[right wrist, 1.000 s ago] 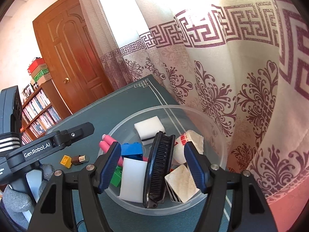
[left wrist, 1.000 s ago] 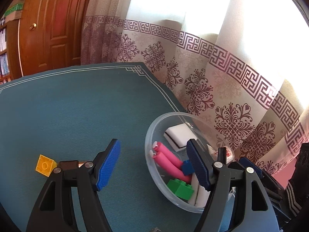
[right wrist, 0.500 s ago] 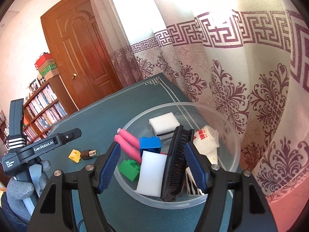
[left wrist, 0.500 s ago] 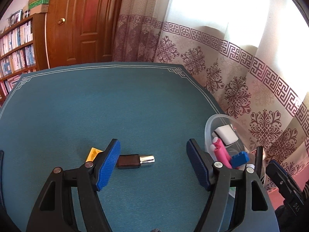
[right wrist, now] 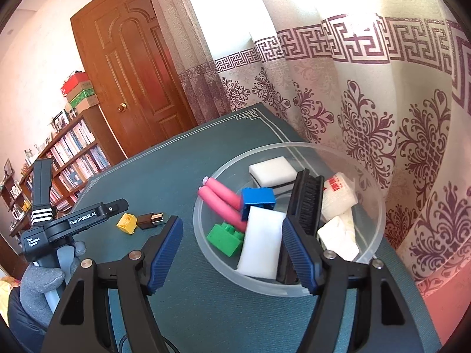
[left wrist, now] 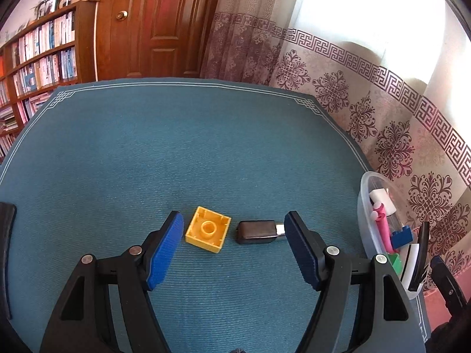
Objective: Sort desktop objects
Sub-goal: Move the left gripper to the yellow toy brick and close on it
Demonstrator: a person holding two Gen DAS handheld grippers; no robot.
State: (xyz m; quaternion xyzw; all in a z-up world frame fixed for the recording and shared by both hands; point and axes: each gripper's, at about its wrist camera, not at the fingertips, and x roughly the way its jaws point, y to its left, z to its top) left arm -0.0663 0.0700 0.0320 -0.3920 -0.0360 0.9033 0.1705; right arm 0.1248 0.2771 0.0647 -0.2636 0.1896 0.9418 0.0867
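Observation:
A yellow brick point(left wrist: 208, 229) lies upside down on the teal tablecloth point(left wrist: 176, 153). A small dark stick with a metal end point(left wrist: 256, 231) lies just right of it. My left gripper point(left wrist: 233, 217) hangs open over both, its blue pads flanking them without touching. My right gripper point(right wrist: 231, 223) is open and holds nothing, at the near side of a clear plastic bowl point(right wrist: 379, 203). In the bowl lie pink rolls point(right wrist: 223, 198), a blue brick point(right wrist: 259, 200), a green brick point(right wrist: 225, 238), white sponges point(right wrist: 260, 244), a black brush point(right wrist: 307, 203) and white packets point(right wrist: 338, 194).
A patterned curtain point(right wrist: 382, 117) hangs right behind the bowl at the table's right edge. A wooden door point(left wrist: 164, 23) and bookshelves point(left wrist: 44, 50) stand beyond the far edge. A grey-gloved hand point(right wrist: 41, 279) holds the left gripper. A dark object point(left wrist: 6, 235) sits at the table's left edge.
My left gripper has swung left, away from the bowl, and lowered over the yellow brick and dark stick. My right gripper has drawn back a little from the bowl; the brush stays inside.

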